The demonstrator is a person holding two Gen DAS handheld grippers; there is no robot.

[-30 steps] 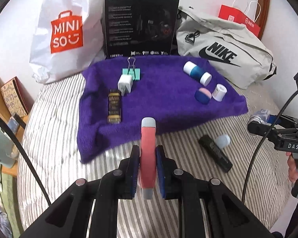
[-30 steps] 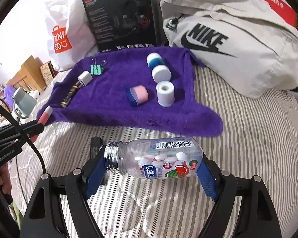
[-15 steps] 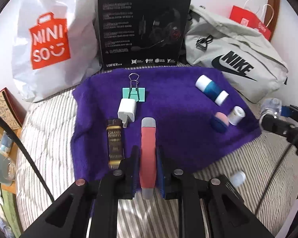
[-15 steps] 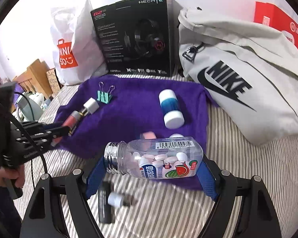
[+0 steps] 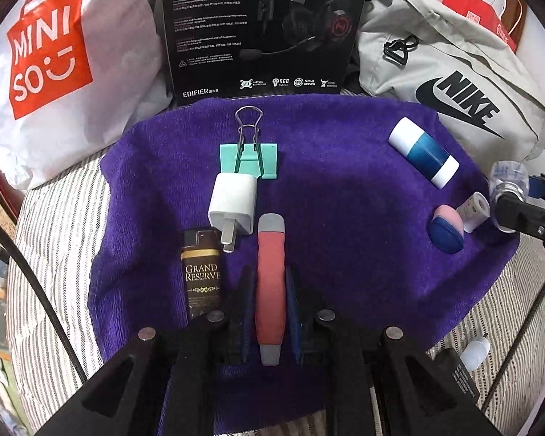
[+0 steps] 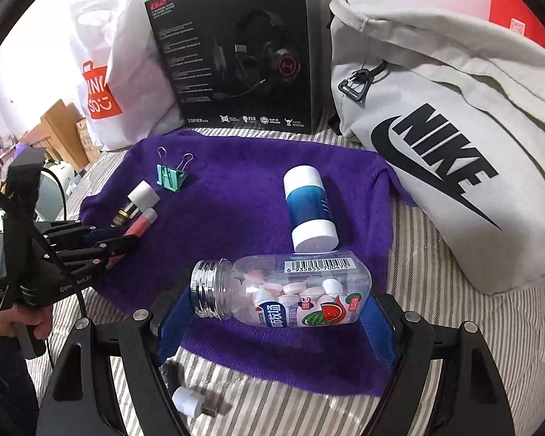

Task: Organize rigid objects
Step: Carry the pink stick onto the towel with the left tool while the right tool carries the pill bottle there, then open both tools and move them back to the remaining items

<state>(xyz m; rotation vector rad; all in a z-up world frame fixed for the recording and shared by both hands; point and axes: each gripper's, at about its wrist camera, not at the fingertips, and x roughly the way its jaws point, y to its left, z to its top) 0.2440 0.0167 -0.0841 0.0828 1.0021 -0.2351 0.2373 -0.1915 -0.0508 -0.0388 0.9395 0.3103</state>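
Pink tube (image 5: 270,283) clamped lengthwise in left gripper (image 5: 269,312), low over purple towel (image 5: 345,196), just right of Grand Reserve lighter (image 5: 201,276) and white charger (image 5: 233,204). Best set down parallel to lighter, clear of charger prongs, opened only once resting on towel. Candy bottle (image 6: 287,290) pinched end to end in right gripper (image 6: 276,312), wide-spread, above towel's near edge, just short of blue-white tube (image 6: 310,208). Needs free patch.
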